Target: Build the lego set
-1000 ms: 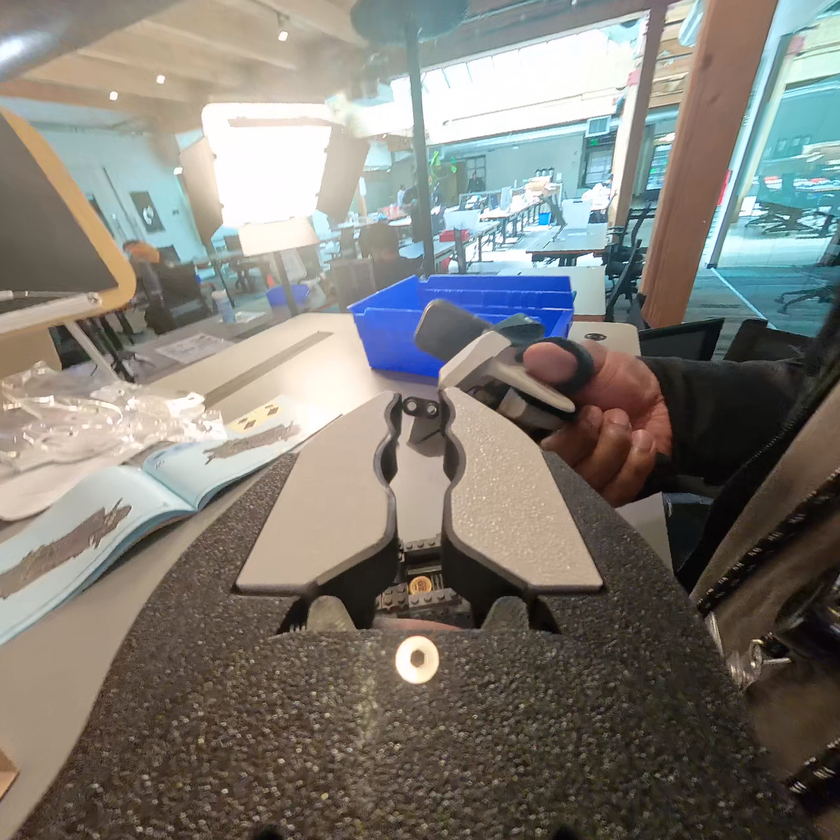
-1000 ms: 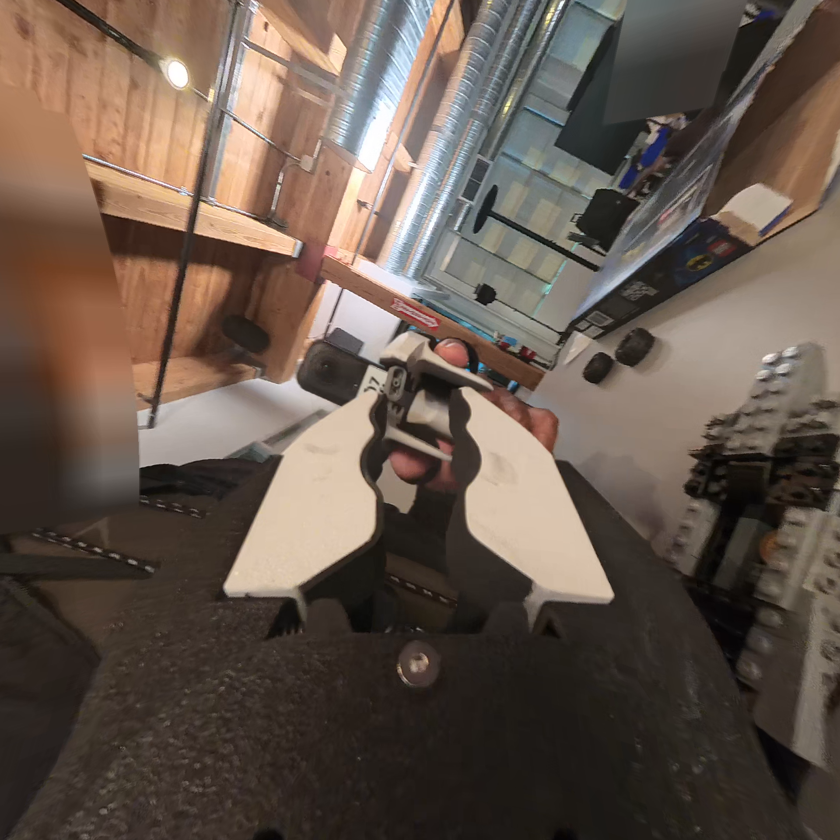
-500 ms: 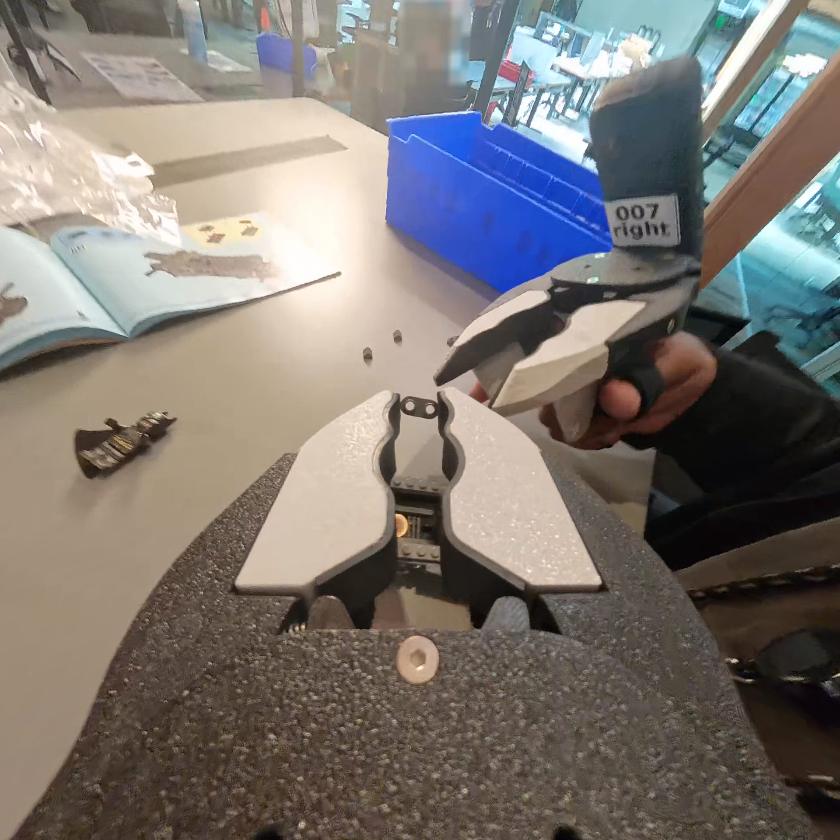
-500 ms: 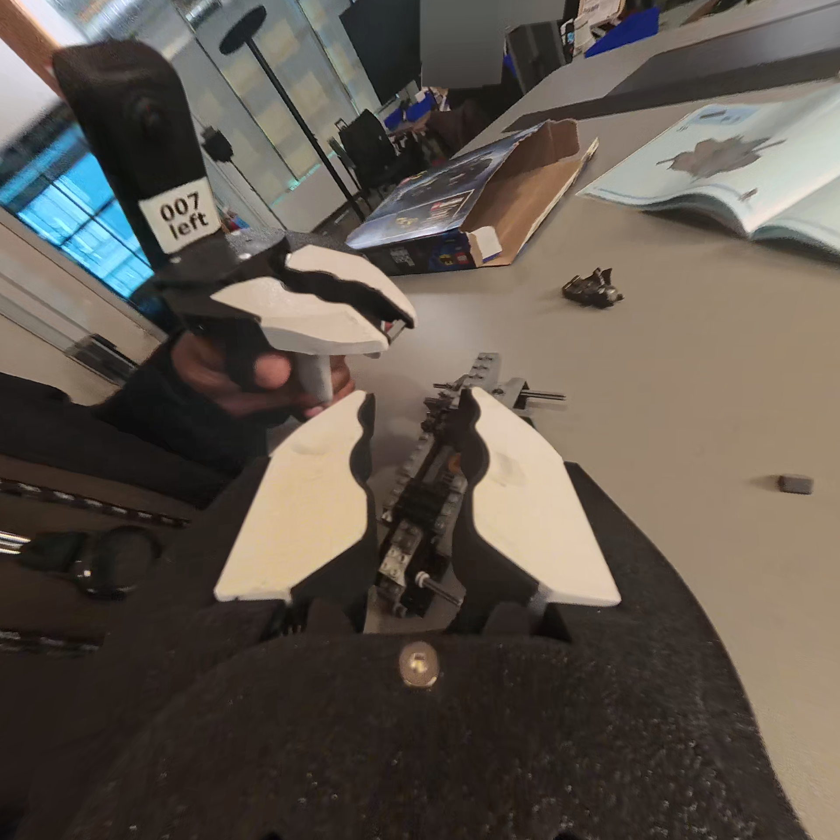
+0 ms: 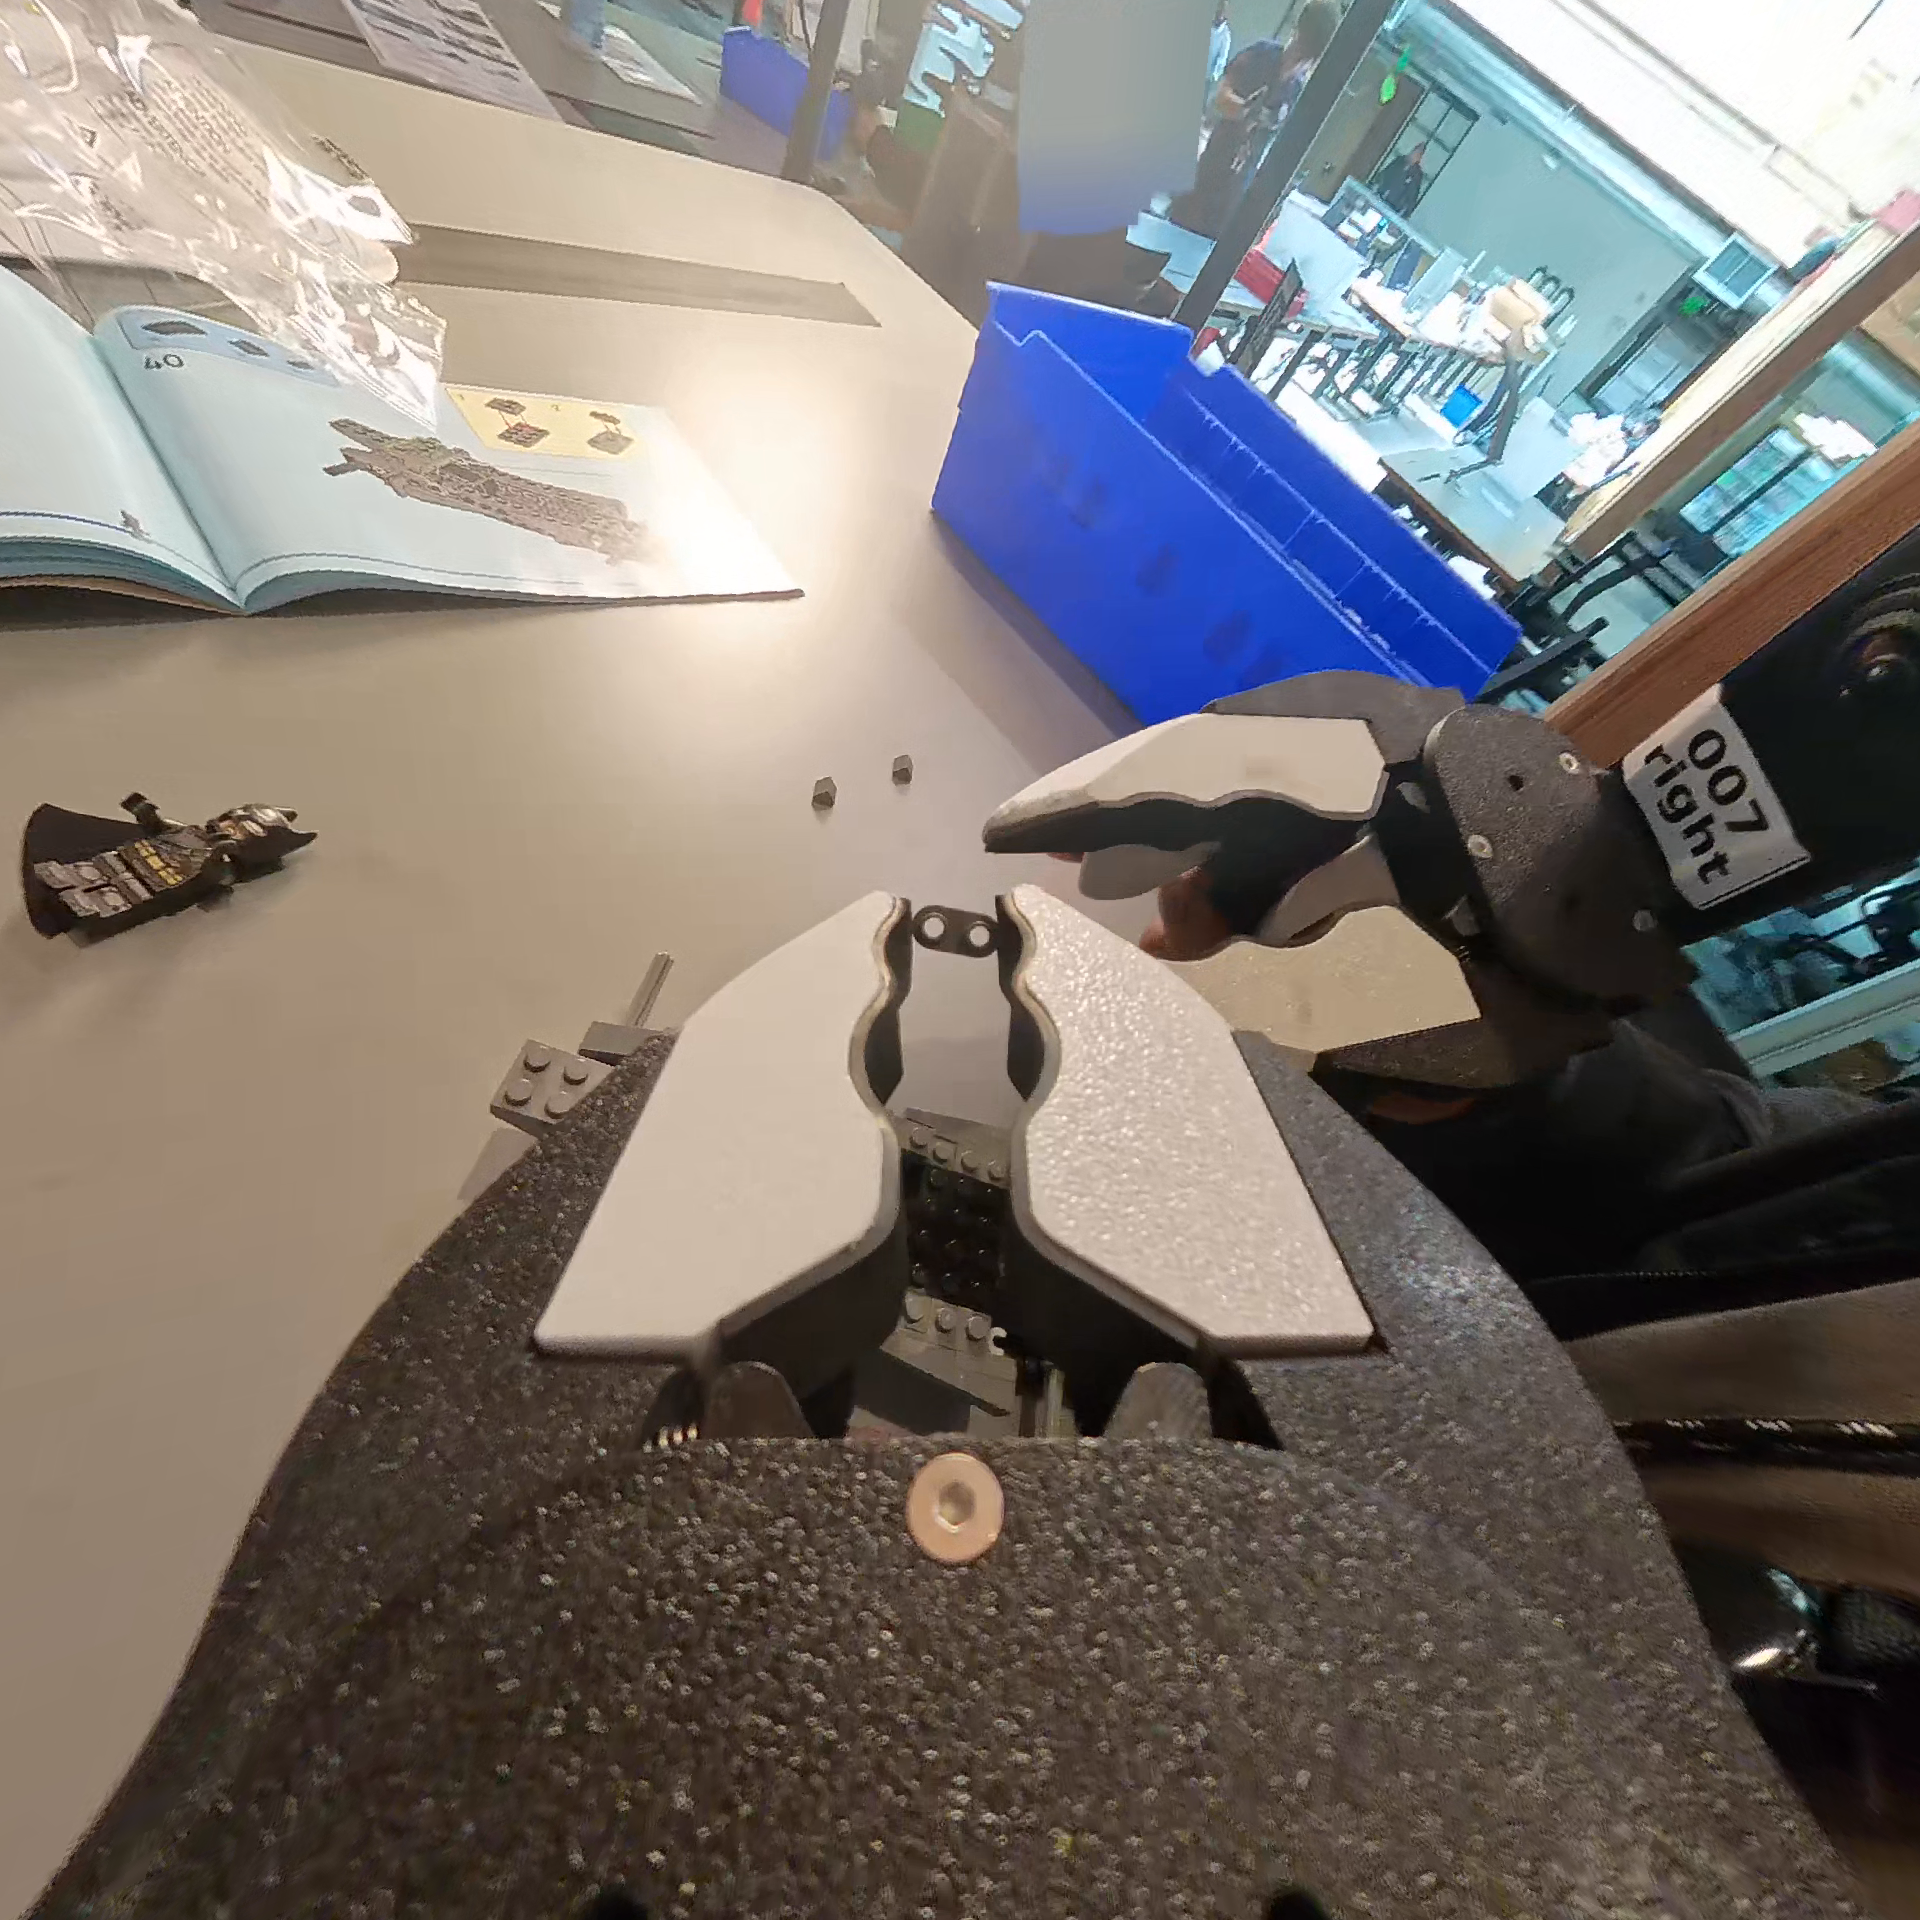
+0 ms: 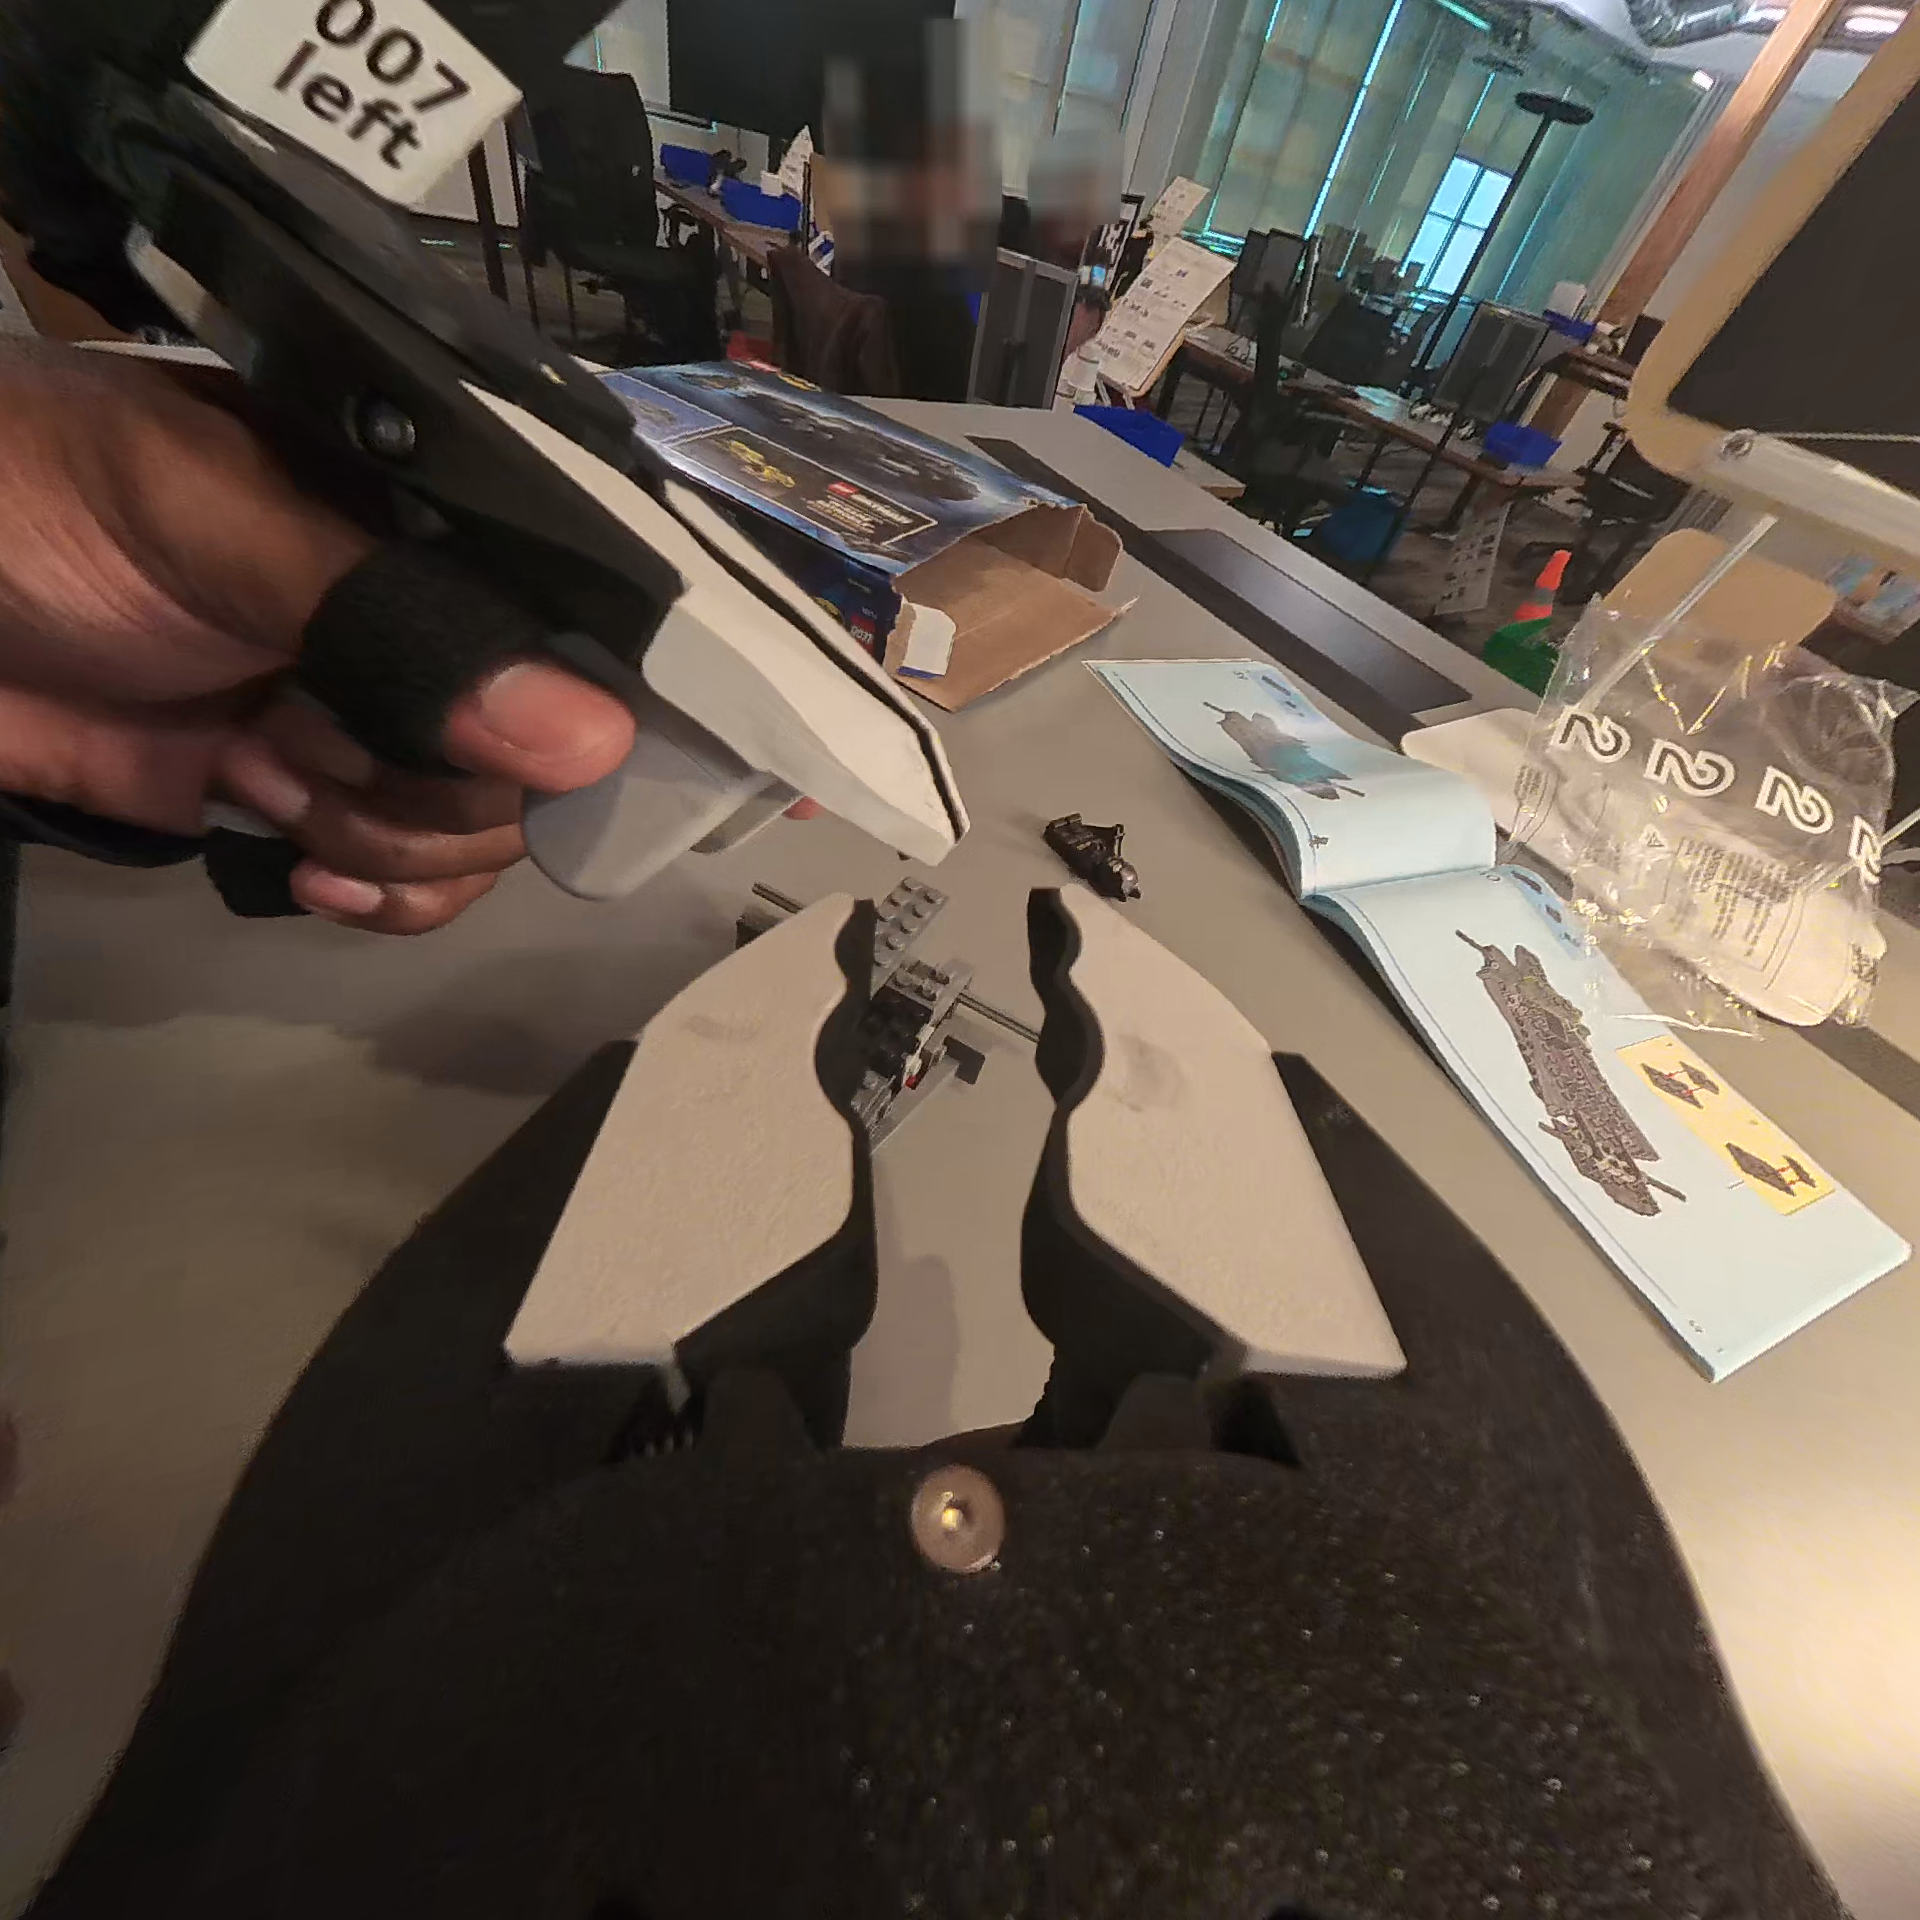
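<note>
My left gripper [image 5: 956, 925] is shut on a small dark flat piece with two holes [image 5: 957, 929], pinched at the very tips above the grey table [image 5: 468, 727]. A grey and black brick model [image 6: 902, 1003] lies on the table. It shows under my left fingers in the left wrist view [image 5: 956, 1216]. My right gripper [image 6: 945, 914] is open and empty, hovering over the model, which shows through its gap. The left gripper [image 6: 930, 826] is up and to the left of the right tips. The right gripper [image 5: 1039, 862] sits just right of the held piece.
A dark minifigure [image 5: 156, 857] lies to the left, also in the right wrist view [image 6: 1091, 852]. An open light-blue booklet [image 5: 416, 499], a clear plastic bag [image 6: 1714, 810], a blue bin [image 5: 1195, 540], an open cardboard box [image 6: 935, 561] and two tiny dark pieces [image 5: 824, 795] lie around. Less than 4 cm separates the two grippers' tips. The dark minifigure [image 5: 156, 857] lies around 15 centimeters away from my left fingertips. My right wrist view [image 6: 1089, 841] looks at it from another angle.
Both grippers have come down from a raised, upward-pointing pose to just above the table and the model. The left has kept the two-hole piece throughout. The right's fingers narrowed a little, on nothing.
</note>
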